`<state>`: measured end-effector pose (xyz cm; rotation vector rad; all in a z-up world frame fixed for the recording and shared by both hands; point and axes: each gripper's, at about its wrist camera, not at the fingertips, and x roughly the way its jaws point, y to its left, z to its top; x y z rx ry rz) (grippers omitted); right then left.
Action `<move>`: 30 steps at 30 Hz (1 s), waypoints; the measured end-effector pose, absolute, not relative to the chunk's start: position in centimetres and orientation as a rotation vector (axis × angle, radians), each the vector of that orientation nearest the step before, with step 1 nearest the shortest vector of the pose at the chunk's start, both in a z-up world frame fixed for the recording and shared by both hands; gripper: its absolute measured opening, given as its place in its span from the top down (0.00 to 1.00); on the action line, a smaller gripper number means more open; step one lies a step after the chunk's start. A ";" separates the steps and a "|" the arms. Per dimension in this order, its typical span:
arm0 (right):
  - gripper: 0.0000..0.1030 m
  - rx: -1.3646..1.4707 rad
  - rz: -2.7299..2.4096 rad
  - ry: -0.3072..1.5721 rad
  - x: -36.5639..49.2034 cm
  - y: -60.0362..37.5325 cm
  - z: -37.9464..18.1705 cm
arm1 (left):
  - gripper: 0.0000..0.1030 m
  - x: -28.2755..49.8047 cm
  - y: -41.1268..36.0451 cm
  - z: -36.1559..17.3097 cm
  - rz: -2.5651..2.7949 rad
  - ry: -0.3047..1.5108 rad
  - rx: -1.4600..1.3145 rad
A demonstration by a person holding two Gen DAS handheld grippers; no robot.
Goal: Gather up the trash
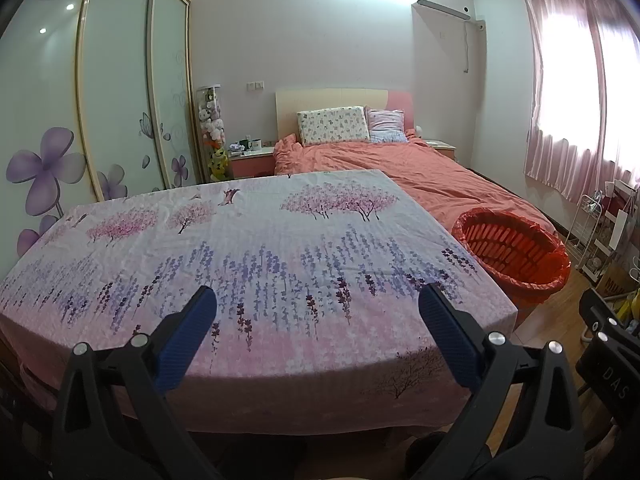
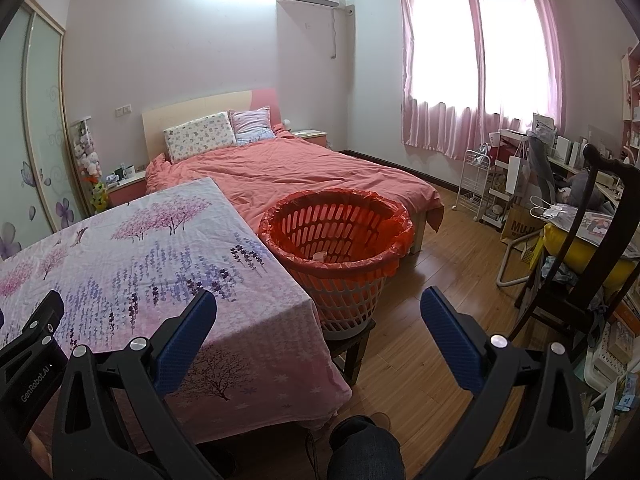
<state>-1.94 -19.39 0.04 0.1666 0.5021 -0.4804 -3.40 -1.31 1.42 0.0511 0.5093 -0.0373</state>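
Observation:
A white slatted basket lined with a red bag stands on a low dark stool beside the table's right edge; it also shows at the right in the left wrist view as the basket. A small pale item lies at its bottom. My left gripper hangs open over the near part of the floral-clothed table, holding nothing. My right gripper is open too, over the table's right corner and just short of the basket. No trash shows on the cloth.
A bed with an orange-pink cover lies beyond the table. A dark wooden chair and cluttered shelves fill the right side. A white wire rack stands under the pink curtains. A person's knee is below.

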 end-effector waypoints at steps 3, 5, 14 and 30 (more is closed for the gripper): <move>0.02 0.166 -0.480 0.501 -1.9 -19.4 0.0 | 0.04 -3.4 -1.3 1.4 -0.037 0.510 0.049; 0.02 0.166 -0.480 0.502 -1.9 -19.4 0.0 | 0.04 -3.4 -1.3 1.3 -0.037 0.511 0.046; 0.02 0.166 -0.480 0.501 -1.9 -19.4 0.0 | 0.04 -3.4 -1.2 1.3 -0.036 0.514 0.043; 0.02 0.167 -0.480 0.502 -1.9 -19.4 0.0 | 0.04 -3.3 -1.1 1.3 -0.037 0.515 0.042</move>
